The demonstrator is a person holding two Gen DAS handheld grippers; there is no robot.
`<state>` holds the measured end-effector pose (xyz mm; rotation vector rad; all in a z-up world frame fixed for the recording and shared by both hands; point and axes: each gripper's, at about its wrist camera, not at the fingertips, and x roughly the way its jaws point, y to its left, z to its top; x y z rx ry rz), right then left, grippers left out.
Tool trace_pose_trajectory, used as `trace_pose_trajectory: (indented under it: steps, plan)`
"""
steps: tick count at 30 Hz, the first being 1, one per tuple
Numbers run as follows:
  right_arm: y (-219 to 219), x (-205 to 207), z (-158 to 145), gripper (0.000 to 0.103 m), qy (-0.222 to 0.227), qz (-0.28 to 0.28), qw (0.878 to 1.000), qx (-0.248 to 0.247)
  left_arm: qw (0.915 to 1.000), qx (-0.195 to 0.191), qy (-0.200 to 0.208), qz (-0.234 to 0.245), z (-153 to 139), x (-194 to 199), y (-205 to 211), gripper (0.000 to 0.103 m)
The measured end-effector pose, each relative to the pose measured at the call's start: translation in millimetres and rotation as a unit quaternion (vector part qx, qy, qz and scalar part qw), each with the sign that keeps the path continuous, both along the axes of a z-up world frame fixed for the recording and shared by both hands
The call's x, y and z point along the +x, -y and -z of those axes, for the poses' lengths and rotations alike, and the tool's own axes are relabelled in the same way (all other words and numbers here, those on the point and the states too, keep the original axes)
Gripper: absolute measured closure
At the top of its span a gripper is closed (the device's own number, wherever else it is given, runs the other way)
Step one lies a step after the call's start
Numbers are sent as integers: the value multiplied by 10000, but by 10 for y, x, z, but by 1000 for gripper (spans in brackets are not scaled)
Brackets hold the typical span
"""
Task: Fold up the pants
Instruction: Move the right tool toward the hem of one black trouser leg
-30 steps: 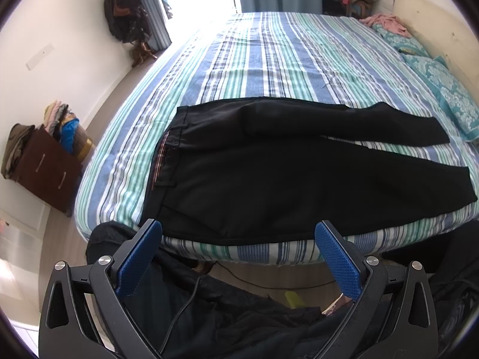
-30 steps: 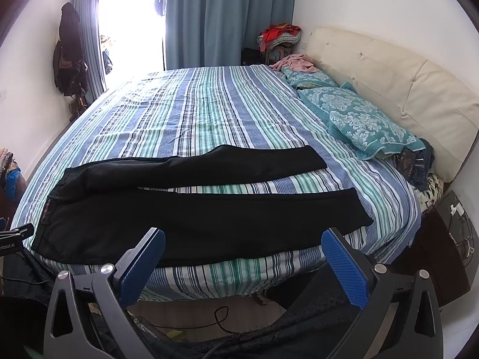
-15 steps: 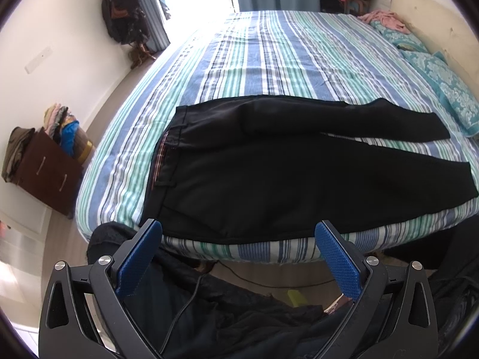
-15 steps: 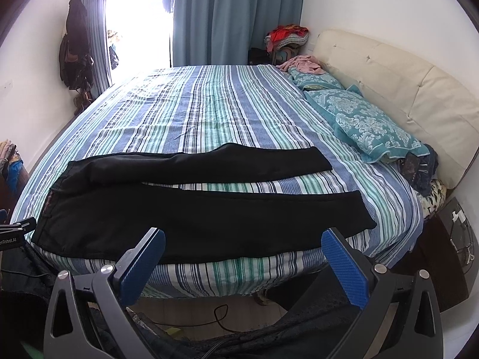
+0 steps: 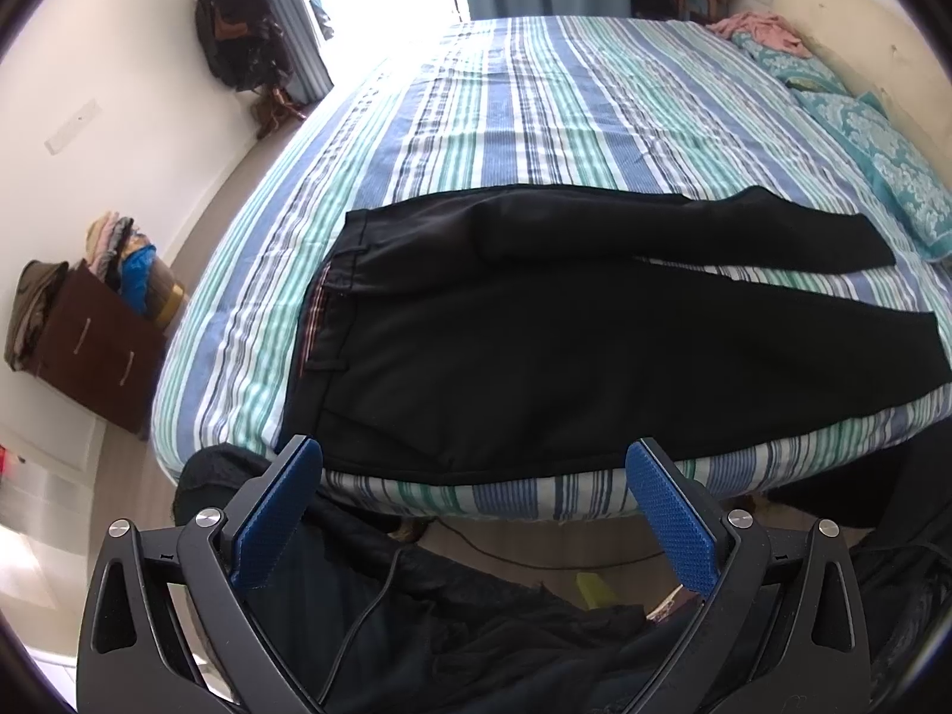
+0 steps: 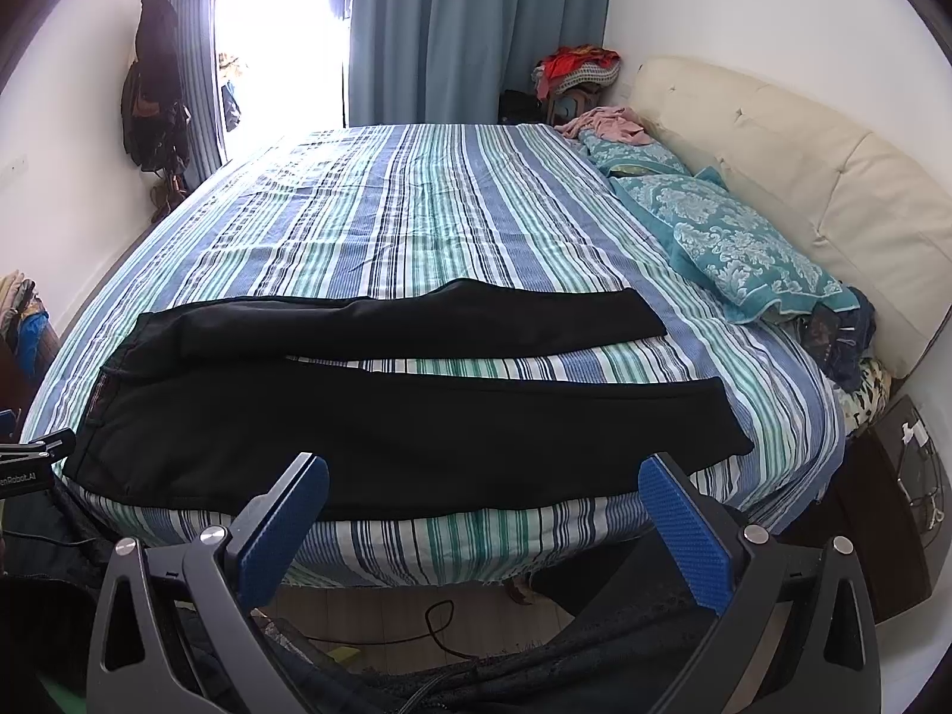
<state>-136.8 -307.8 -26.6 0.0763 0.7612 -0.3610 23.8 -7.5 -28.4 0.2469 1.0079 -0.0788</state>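
Observation:
Black pants [image 5: 535, 333] lie flat along the near edge of the striped bed [image 5: 535, 89], waistband to the left and both legs stretched rightward with a gap between them. In the right wrist view the same pants [image 6: 369, 428] span most of the bed's [image 6: 416, 208] width. My left gripper [image 5: 473, 464] hovers open just off the bed edge, in front of the waist half. My right gripper [image 6: 483, 479] is open too, held before the near leg. Neither gripper touches the cloth.
Teal pillows [image 6: 732, 250] and a cream headboard [image 6: 833, 178] line the bed's right end. A brown drawer unit [image 5: 95, 351] piled with clothes stands at the left wall. Dark clothing and a cable [image 5: 381, 595] lie below the grippers by the bed.
Both grippers have crept slightly toward the bed and risen a little; the pants appear a bit nearer. The pants lie as before and both grippers stay open.

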Motion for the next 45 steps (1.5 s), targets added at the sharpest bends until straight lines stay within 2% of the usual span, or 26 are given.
trace_pose_trajectory:
  steps: [22,32,39,42,45]
  plan:
    - [-38,56,66,0,-104,-180,9997,116,10000,21,-87,28,48,0,24,1]
    - [-214,125,118,0,-53,-852,9960,273,9999,48,-71,144,41,3,59,1]
    - [-62,175,209,0,-108,-763,9948,665,9992,114,-78,379,49,59,172,1]
    - [5,272,202,0,46,-958,9928,719,9993,159,53,343,7,207,197,1]
    - [235,424,34,0,638,-1152,9886,736,9993,-57,177,312,-91,414,232,1]
